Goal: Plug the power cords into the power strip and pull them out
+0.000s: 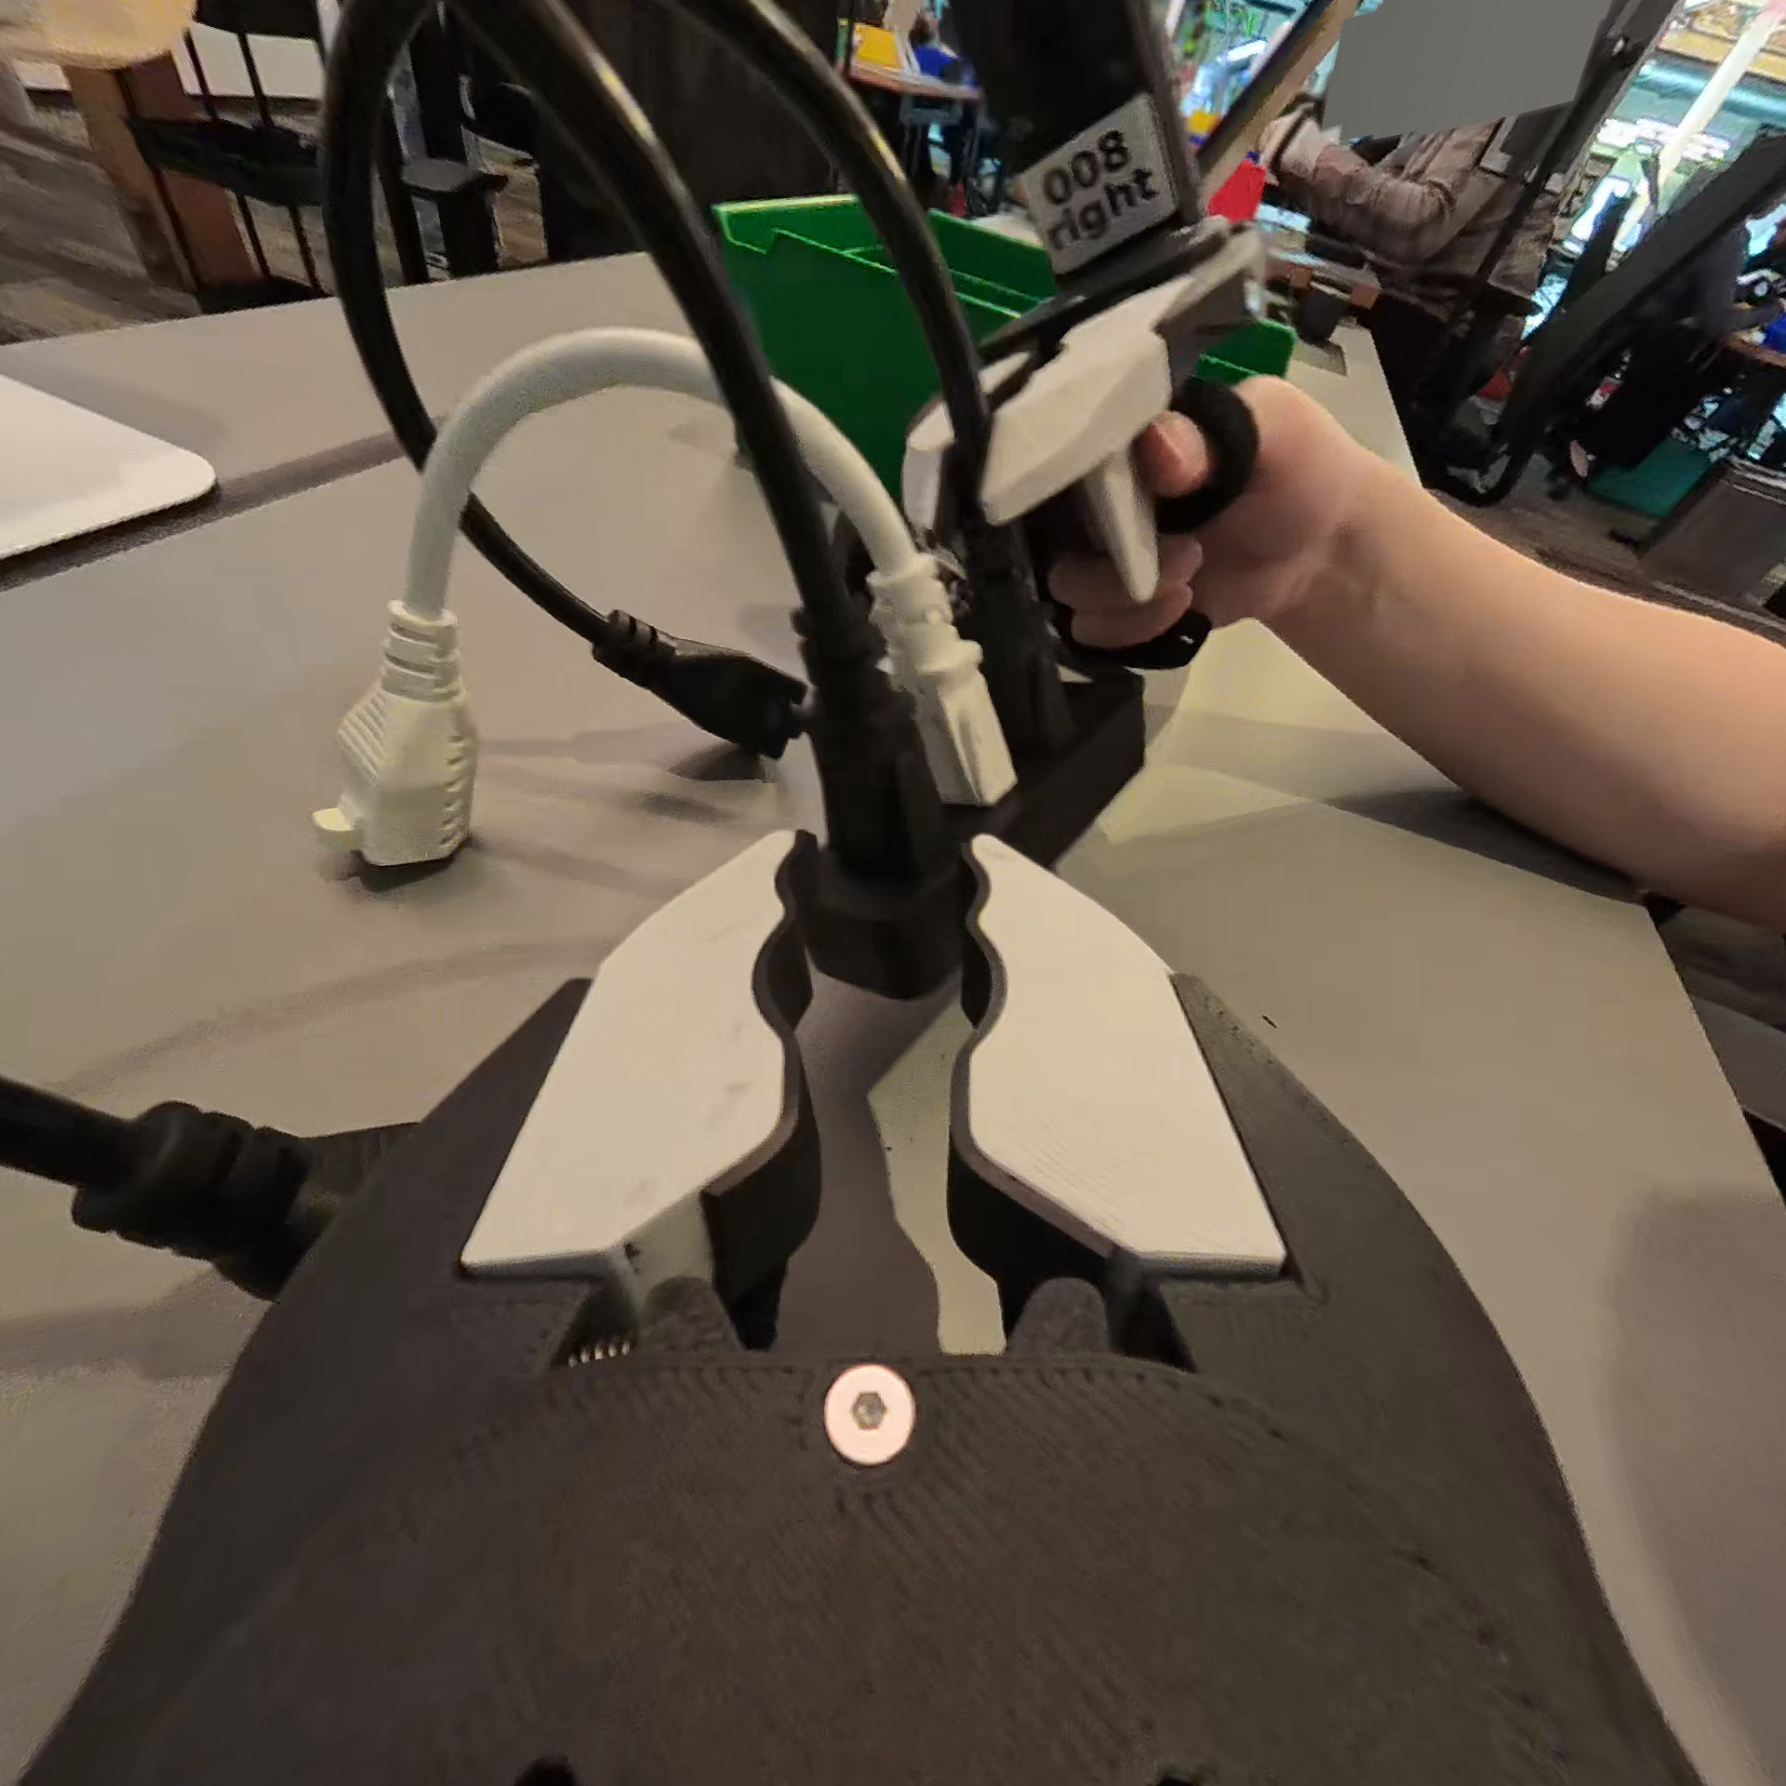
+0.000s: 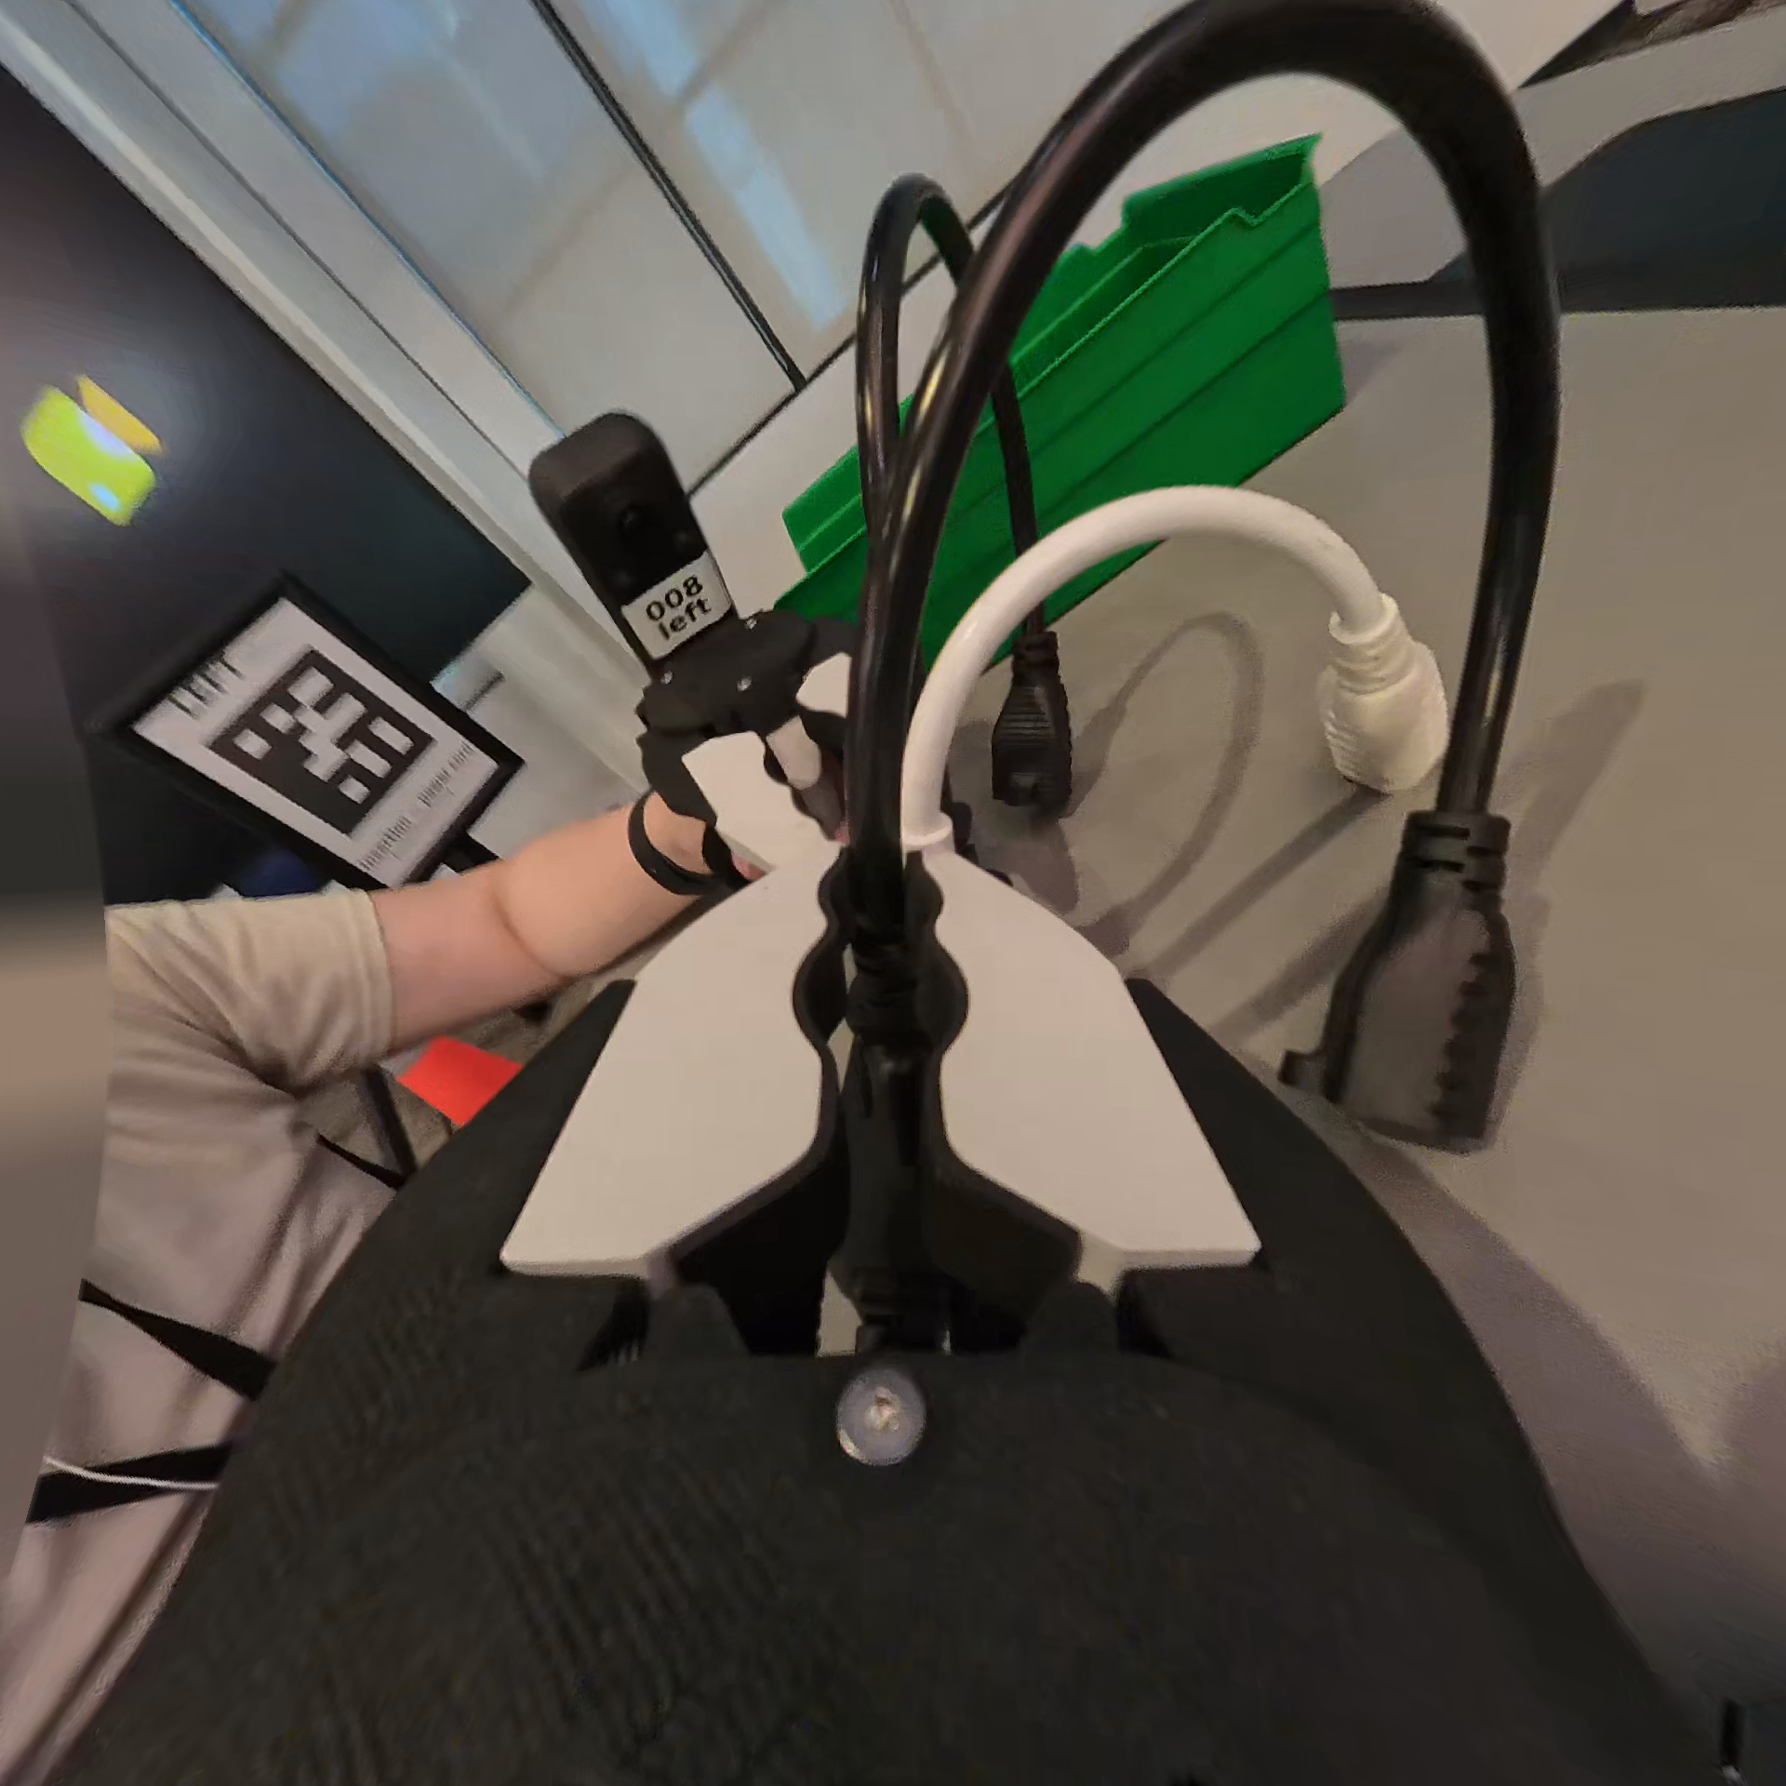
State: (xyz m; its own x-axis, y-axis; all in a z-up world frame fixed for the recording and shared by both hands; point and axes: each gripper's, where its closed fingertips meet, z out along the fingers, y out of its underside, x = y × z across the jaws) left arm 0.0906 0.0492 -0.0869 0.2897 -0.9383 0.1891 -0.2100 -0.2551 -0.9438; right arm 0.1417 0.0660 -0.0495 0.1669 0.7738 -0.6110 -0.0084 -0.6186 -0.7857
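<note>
The left gripper [image 1: 884, 904] clamped a black plug [image 1: 875, 928] on the power strip [image 1: 1082, 763]; the right gripper [image 2: 879, 908] pinched a black cord [image 2: 875, 957] beside it.

Three power cords are showing: one black cord [image 1: 879, 918], a second black cord [image 2: 875, 1015] and one white cord [image 1: 580, 358]. One black power strip [image 1: 1092, 744] is sitting on the one grey table [image 1: 242, 966]. Two tools are working, the left tool [image 1: 884, 850] and the right tool [image 2: 881, 894], each one pinching a single black cord. One green bin [image 1: 821, 319] is standing behind them.
</note>
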